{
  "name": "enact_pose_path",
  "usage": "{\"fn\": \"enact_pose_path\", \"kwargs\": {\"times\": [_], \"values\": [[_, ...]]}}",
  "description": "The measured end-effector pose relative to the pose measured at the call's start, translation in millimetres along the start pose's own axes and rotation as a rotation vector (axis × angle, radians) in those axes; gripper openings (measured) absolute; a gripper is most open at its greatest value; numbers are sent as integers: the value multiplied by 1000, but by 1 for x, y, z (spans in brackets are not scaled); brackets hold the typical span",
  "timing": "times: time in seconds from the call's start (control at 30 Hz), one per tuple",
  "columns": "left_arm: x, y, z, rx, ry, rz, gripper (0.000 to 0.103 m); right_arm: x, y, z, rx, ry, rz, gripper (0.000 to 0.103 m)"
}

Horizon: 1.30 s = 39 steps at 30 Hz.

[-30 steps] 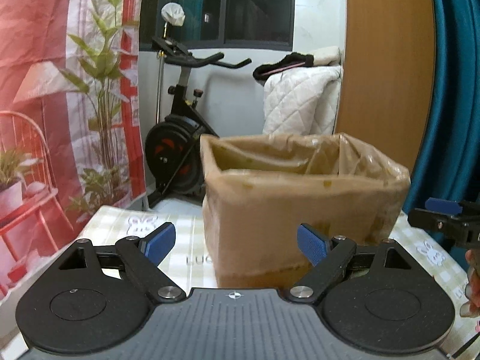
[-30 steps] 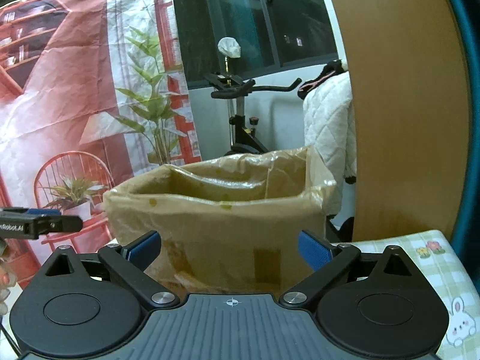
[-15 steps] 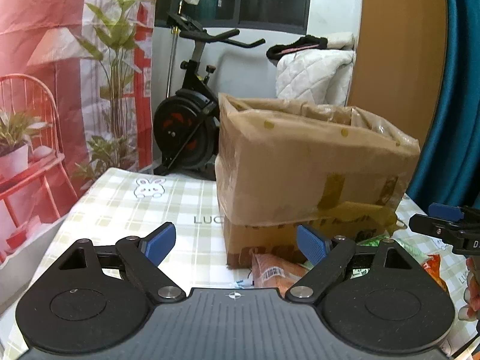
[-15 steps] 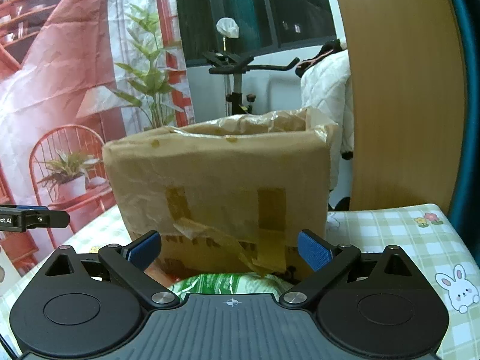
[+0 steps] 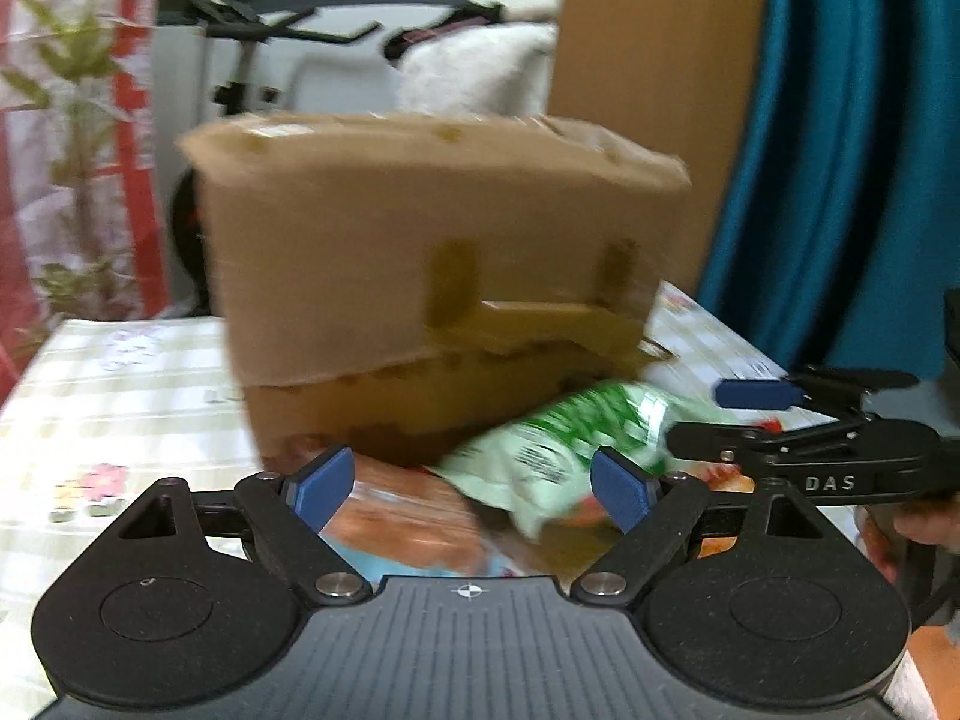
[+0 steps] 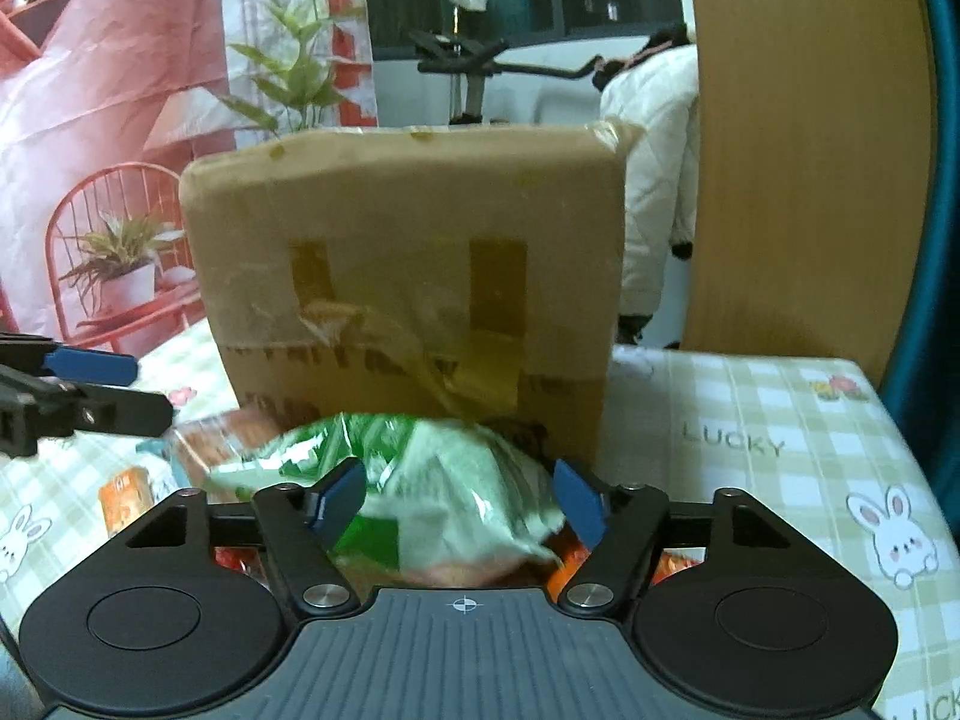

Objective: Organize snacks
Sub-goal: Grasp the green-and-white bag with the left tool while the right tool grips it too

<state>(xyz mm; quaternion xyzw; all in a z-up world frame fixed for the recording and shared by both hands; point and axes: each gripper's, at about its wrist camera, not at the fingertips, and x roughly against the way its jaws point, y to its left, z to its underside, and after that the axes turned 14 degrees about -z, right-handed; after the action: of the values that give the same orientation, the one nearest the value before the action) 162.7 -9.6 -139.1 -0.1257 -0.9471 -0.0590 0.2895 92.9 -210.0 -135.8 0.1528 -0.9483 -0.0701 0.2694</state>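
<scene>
A brown taped cardboard box (image 5: 432,276) stands on the checked tablecloth; it also shows in the right wrist view (image 6: 408,264). Snack packs lie in front of it: a green and white bag (image 5: 552,450) and an orange-brown pack (image 5: 408,522). My left gripper (image 5: 471,483) is open, low over the orange-brown pack. My right gripper (image 6: 459,501) is open, its fingers on either side of the green bag (image 6: 432,480), not closed on it. An orange pack (image 6: 126,495) lies at the left. Each gripper shows in the other's view.
The tablecloth (image 6: 750,420) has bunny and flower prints and reaches the table edges on both sides. Behind the table stand an exercise bike (image 6: 468,60), a wooden panel (image 6: 798,150), a teal curtain (image 5: 840,150) and a red plant-print backdrop (image 6: 120,120).
Both grippers have dropped lower and nearer the table. The snack packs in front of the box have come into view between the fingers. The box's open top is out of sight.
</scene>
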Motion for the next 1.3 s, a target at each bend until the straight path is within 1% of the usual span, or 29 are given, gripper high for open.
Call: {"fn": "enact_pose_path", "kwargs": {"times": [0.13,0.27,0.33,0.4,0.43,0.47,0.5,0.53,0.6,0.63,0.67,0.87,1.1,1.17,1.3], "values": [[-19,-16,4,-5,55,59,86,-1,-3,7,-4,22,-16,62],[-30,-27,11,-27,71,55,83,-2,-9,12,-30,19,-25,51],[-35,-29,13,-22,81,56,83,0,-14,15,-51,8,-27,45],[-40,-31,14,-19,95,57,79,-1,-17,16,-66,1,-33,41],[-43,-32,15,-21,102,56,72,0,-18,18,-73,-1,-36,38],[-45,-32,16,-25,109,57,60,-1,-20,19,-81,-4,-41,37],[-47,-32,17,-22,112,72,52,-1,-22,20,-91,-9,-48,36],[-47,-31,19,-10,117,92,43,-2,-24,20,-99,-11,-58,32],[-46,-30,20,-9,114,85,36,-3,-24,22,-109,-11,-75,28],[-45,-29,21,-11,107,86,30,-2,-23,23,-113,-14,-84,25],[-43,-27,20,-9,105,85,28,-2,-21,23,-116,-17,-94,23],[-25,-18,14,5,98,102,26,12,-2,17,-86,-19,-124,21],[23,-5,8,7,61,125,26,40,24,4,-67,-30,-146,21],[38,-1,5,16,39,131,26,50,32,-1,-59,-41,-147,21],[70,1,-9,17,-41,131,26,73,50,-18,-34,-78,-153,21]]}}
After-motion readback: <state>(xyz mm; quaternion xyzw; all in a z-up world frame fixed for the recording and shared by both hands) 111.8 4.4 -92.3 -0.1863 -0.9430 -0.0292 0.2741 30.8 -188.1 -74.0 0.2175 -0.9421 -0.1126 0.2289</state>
